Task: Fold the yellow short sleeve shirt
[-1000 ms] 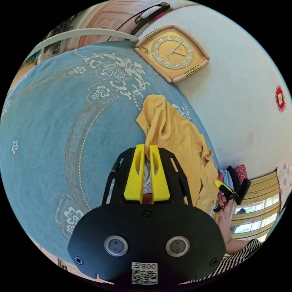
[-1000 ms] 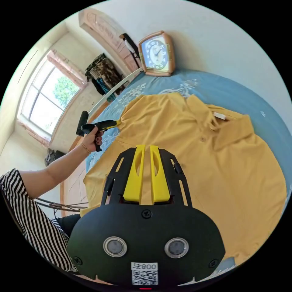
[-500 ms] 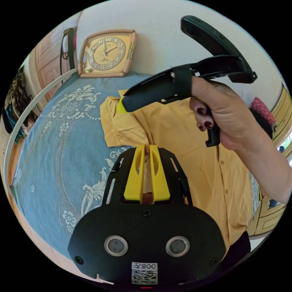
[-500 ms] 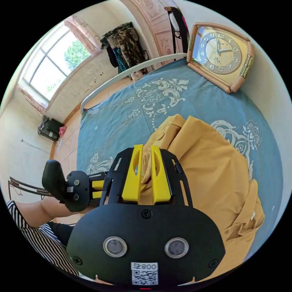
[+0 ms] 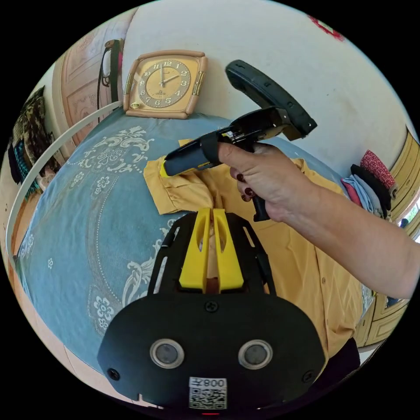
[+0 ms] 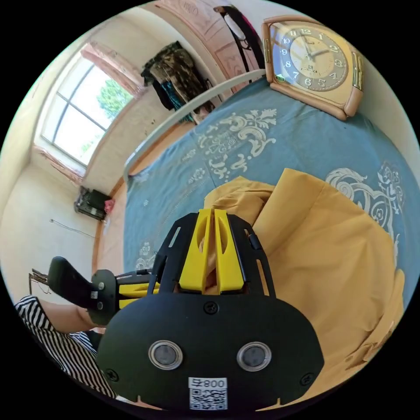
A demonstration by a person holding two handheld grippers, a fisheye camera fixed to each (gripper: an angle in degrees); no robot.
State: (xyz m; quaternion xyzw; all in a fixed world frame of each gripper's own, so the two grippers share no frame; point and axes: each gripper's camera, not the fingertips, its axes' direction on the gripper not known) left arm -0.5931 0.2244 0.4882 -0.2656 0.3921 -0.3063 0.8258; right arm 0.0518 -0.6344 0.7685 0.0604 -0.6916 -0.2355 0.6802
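The yellow short sleeve shirt lies front-up on a blue patterned bedspread. My left gripper is shut on a fold of the shirt near its sleeve. A hand holds my right gripper across above the left one, its tip at the bunched sleeve. In the right gripper view, my right gripper is shut on a raised ridge of the shirt, with the sleeve just beyond the jaws. My left gripper shows at the lower left.
A square clock leans on the white wall at the bed's far edge. A white bed rail runs along one side. Folded clothes are stacked at the right. A window, hanging clothes and a striped sleeve also show.
The right gripper crossed over to the sleeve beside the left gripper, and its jaws closed on the fabric. The left gripper stayed shut on the shirt.
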